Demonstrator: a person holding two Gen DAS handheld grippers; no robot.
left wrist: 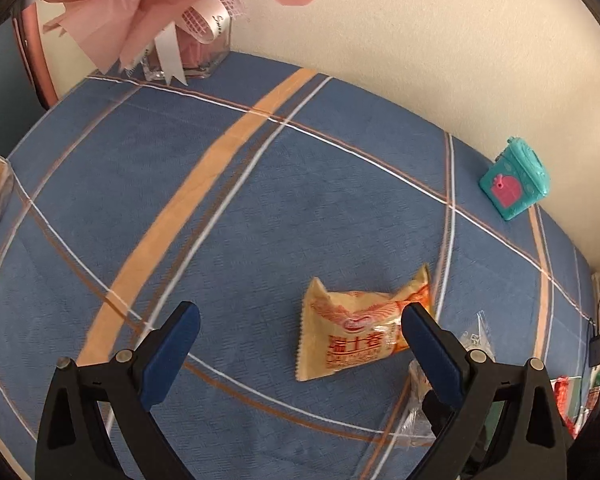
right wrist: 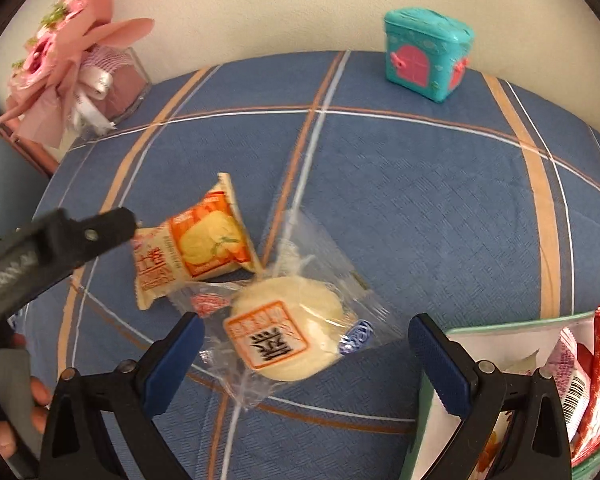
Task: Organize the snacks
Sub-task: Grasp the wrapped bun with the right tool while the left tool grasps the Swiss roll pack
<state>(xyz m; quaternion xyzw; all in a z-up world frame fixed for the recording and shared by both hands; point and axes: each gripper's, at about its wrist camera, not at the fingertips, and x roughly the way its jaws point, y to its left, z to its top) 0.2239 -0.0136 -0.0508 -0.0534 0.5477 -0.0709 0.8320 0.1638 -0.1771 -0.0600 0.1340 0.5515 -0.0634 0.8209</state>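
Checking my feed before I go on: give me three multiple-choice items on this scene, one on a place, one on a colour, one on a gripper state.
1. Where does the orange snack packet lie relative to the clear-wrapped round pastry in the right wrist view?
A. left of it and farther back
B. on top of it
C. to its right

2. What colour is the little house-shaped box by the wall?
A. yellow
B. teal with pink doors
C. black

3. How is the right gripper?
A. shut on the pastry
B. shut, holding nothing
C. open

Answers: 1 A, the packet sits up-left of the pastry; 2 B, teal body, pink doors; 3 C, the pads stand wide apart either side of the pastry.
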